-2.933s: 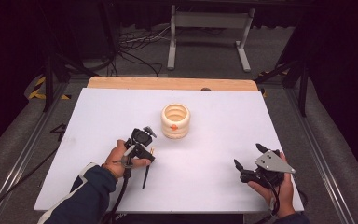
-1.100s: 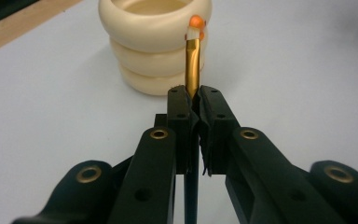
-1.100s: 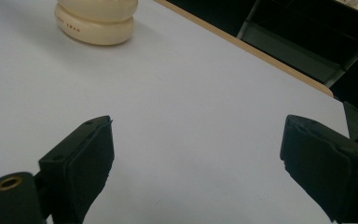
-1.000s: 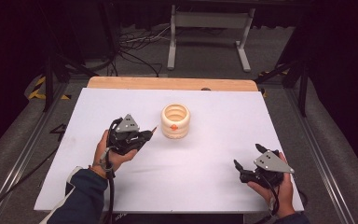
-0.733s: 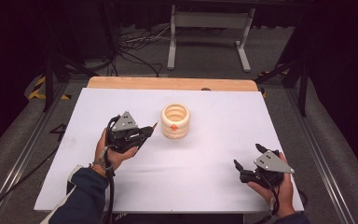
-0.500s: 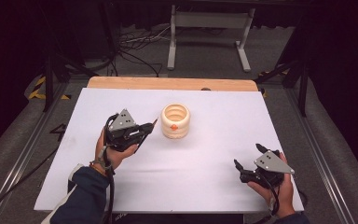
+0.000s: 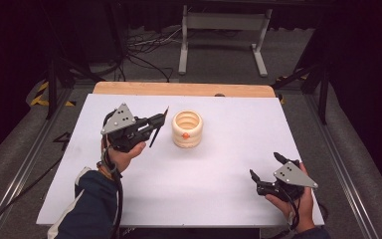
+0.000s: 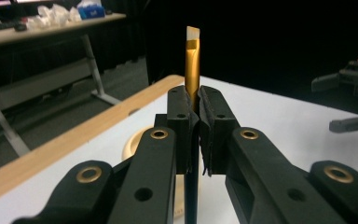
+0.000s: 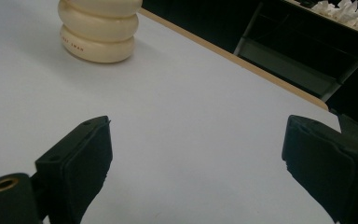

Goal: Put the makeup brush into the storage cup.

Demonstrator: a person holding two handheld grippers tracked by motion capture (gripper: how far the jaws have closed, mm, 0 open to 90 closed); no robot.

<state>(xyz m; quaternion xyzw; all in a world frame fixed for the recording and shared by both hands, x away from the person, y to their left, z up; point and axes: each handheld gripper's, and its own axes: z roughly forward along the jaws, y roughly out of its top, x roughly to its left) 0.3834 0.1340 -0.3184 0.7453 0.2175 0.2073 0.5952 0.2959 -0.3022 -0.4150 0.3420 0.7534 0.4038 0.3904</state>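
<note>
Gripping a slim brush (image 8: 192,60) between its closed jaws, the left gripper (image 7: 151,125) hangs above the white bench (image 7: 229,169), just left of a cream ribbed holder (image 7: 187,129). In the left gripper view the brush runs straight up between the two pads, its gold ferrule and pale, slant-cut tip rising above them while the dark handle drops below and is cut off at the bottom edge. From the high view the brush's long axis lies on a diagonal, the tip end pointing up and toward the far right, near the holder's rim, the handle end slanting down toward the person's side; whether the tip touches the holder cannot be told.

The holder stands upright near the middle of the bench, toward its far side, three stacked rings with an open top and a small orange mark on its near face. In the right gripper view a line of small dark lettering runs along its lowest ring, too fine to read; its upper part is cut off by the top edge.

The right gripper (image 7: 264,171) sits well apart at the near right corner, held low over the bench in the person's hand, its jaws spread wide with nothing between them.

A wooden strip (image 7: 184,88) edges the bench's far side. Beyond it, a grey metal stand (image 7: 224,22) and loose cables (image 7: 144,50) lie on the dim floor.
</note>
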